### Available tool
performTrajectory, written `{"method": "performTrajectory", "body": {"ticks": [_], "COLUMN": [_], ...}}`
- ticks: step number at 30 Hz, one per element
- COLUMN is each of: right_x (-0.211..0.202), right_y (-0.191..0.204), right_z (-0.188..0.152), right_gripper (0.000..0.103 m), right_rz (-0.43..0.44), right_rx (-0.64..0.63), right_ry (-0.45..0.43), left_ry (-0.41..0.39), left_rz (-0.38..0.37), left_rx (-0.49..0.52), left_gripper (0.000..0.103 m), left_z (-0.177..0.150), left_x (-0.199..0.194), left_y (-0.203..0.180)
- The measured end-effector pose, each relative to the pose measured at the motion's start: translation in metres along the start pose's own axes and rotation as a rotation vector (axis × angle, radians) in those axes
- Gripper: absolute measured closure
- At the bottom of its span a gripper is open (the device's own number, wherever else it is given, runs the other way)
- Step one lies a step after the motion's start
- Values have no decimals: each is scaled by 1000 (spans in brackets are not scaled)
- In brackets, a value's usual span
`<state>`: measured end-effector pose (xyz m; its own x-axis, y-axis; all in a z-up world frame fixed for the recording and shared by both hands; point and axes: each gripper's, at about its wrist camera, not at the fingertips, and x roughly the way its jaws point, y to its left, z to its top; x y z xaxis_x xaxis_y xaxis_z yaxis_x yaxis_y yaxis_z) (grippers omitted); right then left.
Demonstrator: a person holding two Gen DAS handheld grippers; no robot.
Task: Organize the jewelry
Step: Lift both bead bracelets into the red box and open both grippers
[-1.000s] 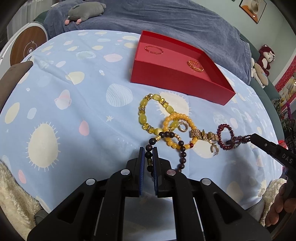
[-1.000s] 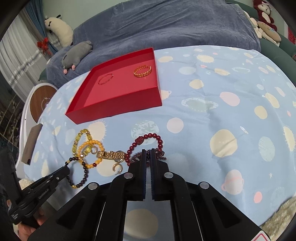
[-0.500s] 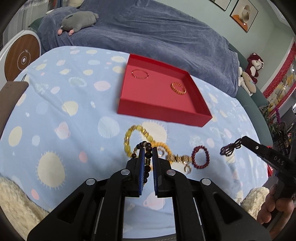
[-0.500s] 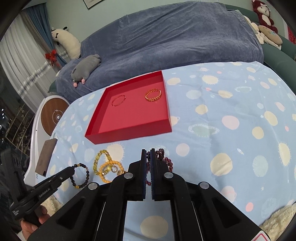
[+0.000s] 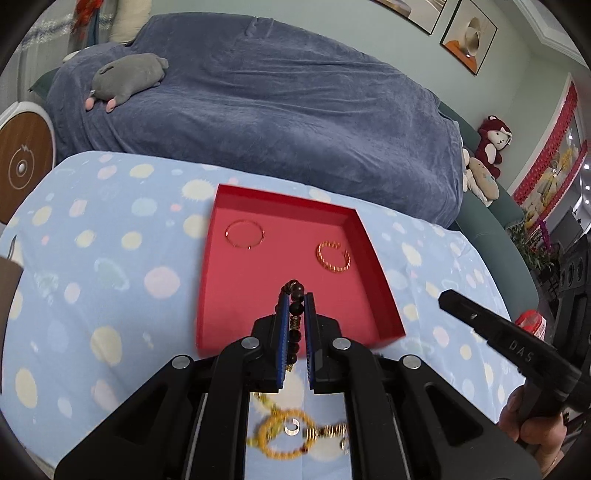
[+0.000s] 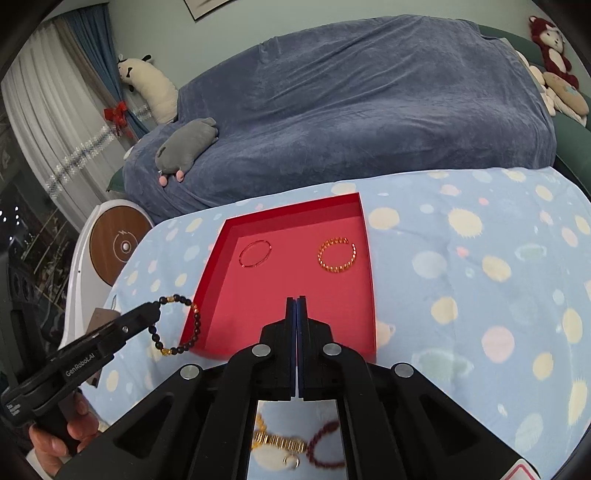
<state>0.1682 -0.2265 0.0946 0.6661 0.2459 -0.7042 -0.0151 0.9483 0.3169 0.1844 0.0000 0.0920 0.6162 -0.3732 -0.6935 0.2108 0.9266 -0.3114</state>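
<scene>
Blue spotted cloth (image 5: 110, 266) covers the surface. Behind it, a dark blue blanket (image 5: 295, 122) drapes a sofa, with a grey plush animal (image 5: 127, 77) lying on top. A red plush monkey (image 5: 493, 142) sits at the far right. Framed pictures (image 5: 467, 35) hang on the wall. A white cow plush (image 6: 151, 86) leans beside the curtain (image 6: 48, 122).

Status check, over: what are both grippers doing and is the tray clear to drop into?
Left gripper shut on dark bead bracelet, lifted near red tray. Right gripper shut, load not visible. Tray holds two bracelets at back; front floor bare.
</scene>
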Motion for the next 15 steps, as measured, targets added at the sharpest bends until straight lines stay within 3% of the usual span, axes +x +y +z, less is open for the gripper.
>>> {"method": "performTrajectory", "body": {"ticks": [5, 11, 15], "right_x": [13, 18, 30], "right_y": [-10, -32, -45], "right_z": [4, -44, -67], "right_gripper": [102, 75, 73], "right_rz": [-29, -76, -77], "right_rx": [-7, 17, 62], "right_ry": [23, 100, 152], "left_ry": [15, 34, 50], "left_rz": [20, 22, 22], "left_rx": [-18, -18, -35], "left_gripper": [95, 95, 95], "left_z": [14, 1, -11], "left_x": [23, 26, 26], "left_y": [5, 9, 10]}}
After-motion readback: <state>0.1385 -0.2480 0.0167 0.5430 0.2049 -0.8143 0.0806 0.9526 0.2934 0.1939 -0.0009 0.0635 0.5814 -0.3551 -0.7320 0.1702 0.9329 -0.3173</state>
